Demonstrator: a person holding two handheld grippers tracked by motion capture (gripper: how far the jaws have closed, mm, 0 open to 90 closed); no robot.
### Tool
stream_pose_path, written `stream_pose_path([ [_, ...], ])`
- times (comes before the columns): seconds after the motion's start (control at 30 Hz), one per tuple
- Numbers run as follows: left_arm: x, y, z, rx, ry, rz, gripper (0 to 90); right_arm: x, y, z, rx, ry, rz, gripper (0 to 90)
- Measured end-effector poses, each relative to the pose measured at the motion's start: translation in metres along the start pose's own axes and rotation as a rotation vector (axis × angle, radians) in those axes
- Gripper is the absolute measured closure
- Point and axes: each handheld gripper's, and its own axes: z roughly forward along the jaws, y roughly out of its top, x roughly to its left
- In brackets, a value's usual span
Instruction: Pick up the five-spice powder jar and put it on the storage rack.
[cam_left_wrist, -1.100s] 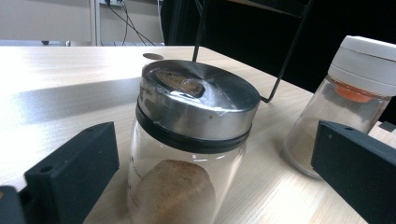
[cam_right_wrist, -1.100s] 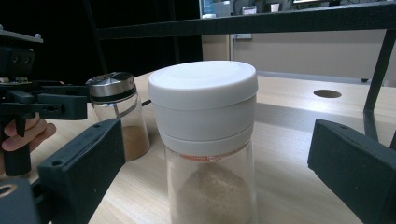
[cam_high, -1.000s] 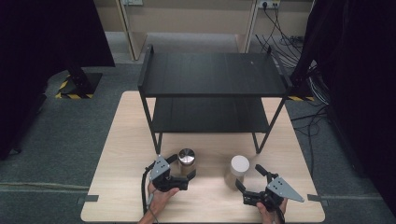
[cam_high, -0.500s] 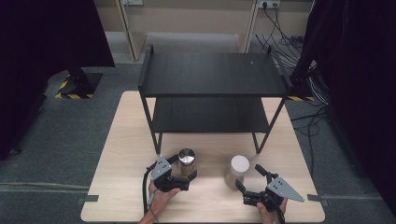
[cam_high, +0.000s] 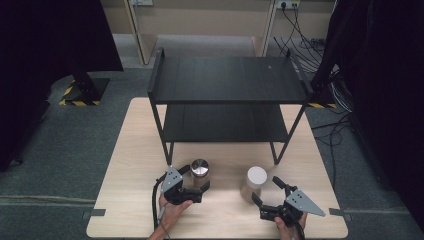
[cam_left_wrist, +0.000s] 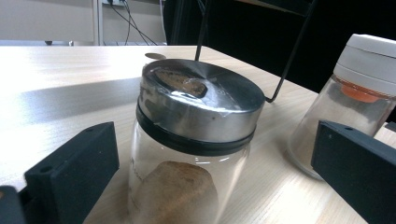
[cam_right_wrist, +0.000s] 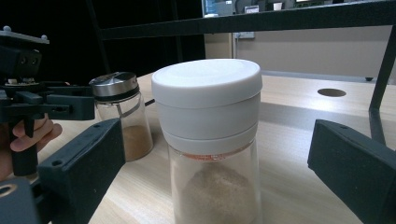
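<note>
Left gripper view: brown lump, perhaps spice (cam_left_wrist: 175, 193), inside steel-lidded jar (cam_left_wrist: 194, 140).

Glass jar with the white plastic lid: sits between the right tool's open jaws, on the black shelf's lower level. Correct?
Not quite. The glass jar with the white plastic lid does sit between the open jaws of the right tool, but it stands on the light wooden table, in front of the black metal shelf, not on its lower level. The high view shows this.

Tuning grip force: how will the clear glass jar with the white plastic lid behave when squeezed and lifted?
The clear glass jar with the white plastic lid looks rigid, smooth, probably slippery and breakable. Tall with a wide lid, it may tip if pushed high. The powder filling it partway likely shifts when tilted.
</note>
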Motion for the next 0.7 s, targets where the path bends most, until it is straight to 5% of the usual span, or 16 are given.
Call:
stream_pose_path([
  [0.7,0.0008,0.0007,0.0017,-0.005,0.014,0.001,0.4,-0.0006,-0.0002,0.0005,0.004,0.003,0.010,4.4],
])
